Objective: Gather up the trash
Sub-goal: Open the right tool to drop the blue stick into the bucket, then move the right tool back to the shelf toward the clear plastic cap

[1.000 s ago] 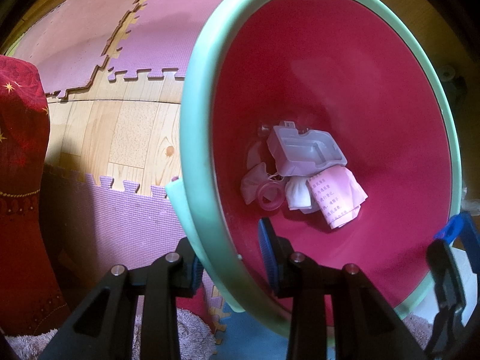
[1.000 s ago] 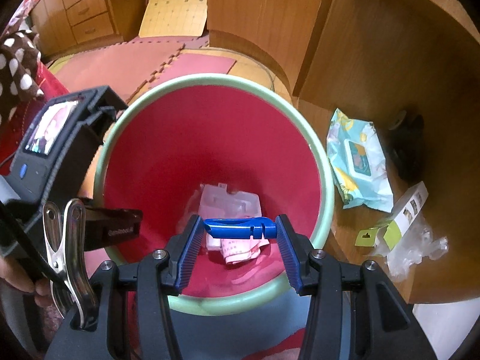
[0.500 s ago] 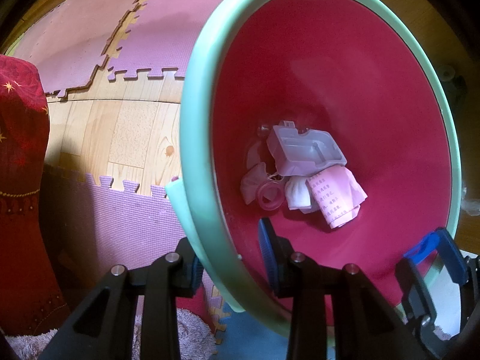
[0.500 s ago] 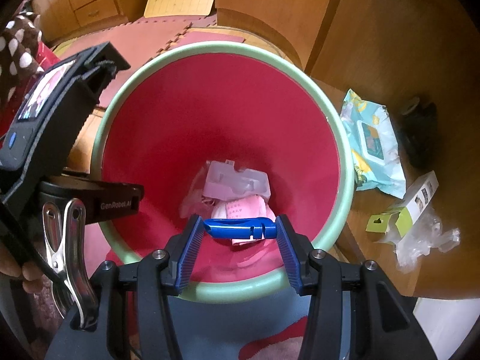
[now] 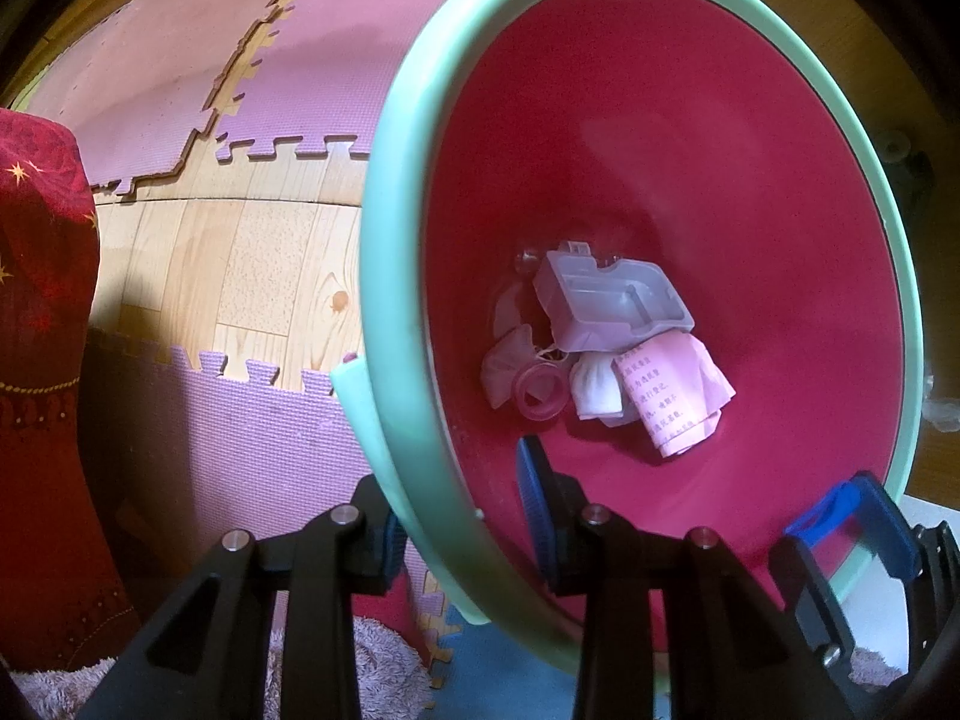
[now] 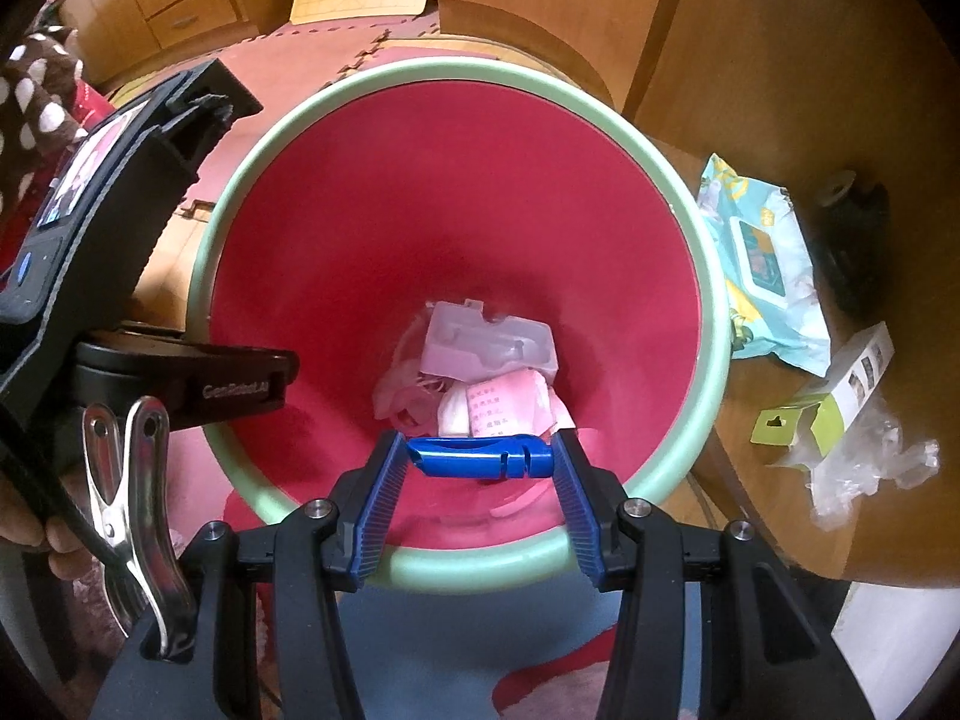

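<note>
A red bin with a mint-green rim (image 5: 384,276) (image 6: 456,69) is held tilted. My left gripper (image 5: 462,531) is shut on its rim, one finger inside and one outside. Inside lie a clear plastic tray (image 5: 612,300) (image 6: 486,342), pink paper (image 5: 672,390) and white scraps. My right gripper (image 6: 477,459) is shut on a blue plastic piece (image 6: 480,457) and holds it over the bin's mouth near the front rim. It also shows in the left wrist view (image 5: 852,516) at the lower right.
A wipes pack (image 6: 762,264), a green-white box (image 6: 840,396), crumpled clear plastic (image 6: 864,468) and a dark object (image 6: 852,228) lie on the wooden surface to the right. Pink foam mats (image 5: 336,60) and red fabric (image 5: 42,360) are to the left.
My right gripper with the blue piece has moved further over the bin opening and lower toward it. The left gripper and bin have stayed put.
</note>
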`<state>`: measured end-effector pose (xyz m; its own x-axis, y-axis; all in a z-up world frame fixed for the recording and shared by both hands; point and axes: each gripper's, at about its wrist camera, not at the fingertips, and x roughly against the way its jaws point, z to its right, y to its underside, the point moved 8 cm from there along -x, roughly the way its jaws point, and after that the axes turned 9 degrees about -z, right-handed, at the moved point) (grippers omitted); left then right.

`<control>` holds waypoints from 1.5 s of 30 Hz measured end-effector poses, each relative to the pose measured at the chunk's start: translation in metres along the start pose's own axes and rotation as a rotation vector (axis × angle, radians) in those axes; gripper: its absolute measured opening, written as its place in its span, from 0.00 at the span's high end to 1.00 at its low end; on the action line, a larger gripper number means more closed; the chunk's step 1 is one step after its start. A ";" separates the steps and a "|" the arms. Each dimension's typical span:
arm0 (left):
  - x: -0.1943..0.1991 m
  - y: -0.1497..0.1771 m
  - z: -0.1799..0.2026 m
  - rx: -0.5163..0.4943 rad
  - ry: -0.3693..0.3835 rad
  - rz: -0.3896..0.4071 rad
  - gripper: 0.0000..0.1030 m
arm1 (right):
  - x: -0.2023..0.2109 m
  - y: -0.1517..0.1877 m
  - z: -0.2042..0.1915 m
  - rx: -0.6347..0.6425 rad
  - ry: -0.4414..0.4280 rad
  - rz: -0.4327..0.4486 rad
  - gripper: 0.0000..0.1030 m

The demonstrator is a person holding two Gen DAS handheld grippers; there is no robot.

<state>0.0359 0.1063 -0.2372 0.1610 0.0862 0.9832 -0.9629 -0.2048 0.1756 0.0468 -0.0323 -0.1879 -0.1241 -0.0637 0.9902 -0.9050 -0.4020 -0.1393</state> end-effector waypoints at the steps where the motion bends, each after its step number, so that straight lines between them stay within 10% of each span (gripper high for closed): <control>1: 0.000 0.000 0.000 0.000 0.000 0.000 0.66 | 0.000 0.000 -0.001 0.001 -0.003 -0.001 0.51; 45: 0.001 -0.002 -0.001 -0.004 -0.007 0.002 0.66 | 0.075 -0.006 -0.009 -0.015 -0.058 0.161 0.37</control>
<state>0.0375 0.1073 -0.2368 0.1611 0.0789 0.9838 -0.9640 -0.2012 0.1739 0.0391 -0.0261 -0.1129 -0.2447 -0.1791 0.9529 -0.8812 -0.3688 -0.2957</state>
